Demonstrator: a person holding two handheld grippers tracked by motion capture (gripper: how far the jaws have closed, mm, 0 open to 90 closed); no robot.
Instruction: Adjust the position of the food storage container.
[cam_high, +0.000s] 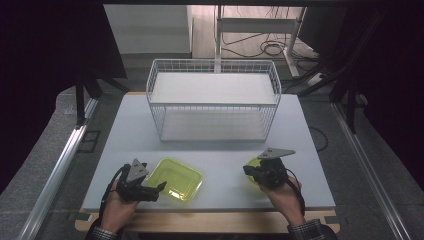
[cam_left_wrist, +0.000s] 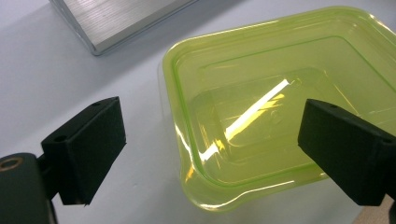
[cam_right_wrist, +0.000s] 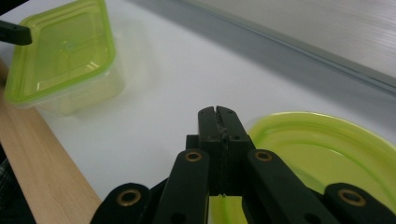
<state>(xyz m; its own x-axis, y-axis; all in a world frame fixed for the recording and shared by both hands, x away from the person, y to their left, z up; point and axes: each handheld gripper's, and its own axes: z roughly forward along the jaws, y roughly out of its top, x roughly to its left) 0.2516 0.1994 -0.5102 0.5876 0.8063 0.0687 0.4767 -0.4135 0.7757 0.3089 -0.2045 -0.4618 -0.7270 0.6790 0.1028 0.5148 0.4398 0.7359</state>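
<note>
On the white surface (cam_high: 220, 150), the wire basket (cam_high: 213, 100) stands behind a green container (cam_high: 176, 179). The left tool (cam_left_wrist: 210, 154), jaws apart, straddles its near rim; the right tool (cam_right_wrist: 219, 122) is clamped on a round green lid (cam_right_wrist: 327, 149)

we run two black handheld grippers, the left gripper (cam_high: 161, 186) and the right gripper (cam_high: 247, 170), each topped with a grey three-cornered plate and trailing a black cable. the jaws end in blocky matte black pads (cam_left_wrist: 88, 148), and the linkage arms have brass-coloured pivot rings (cam_right_wrist: 193, 156). our cuffs (cam_high: 310, 231) look plaid.
</note>
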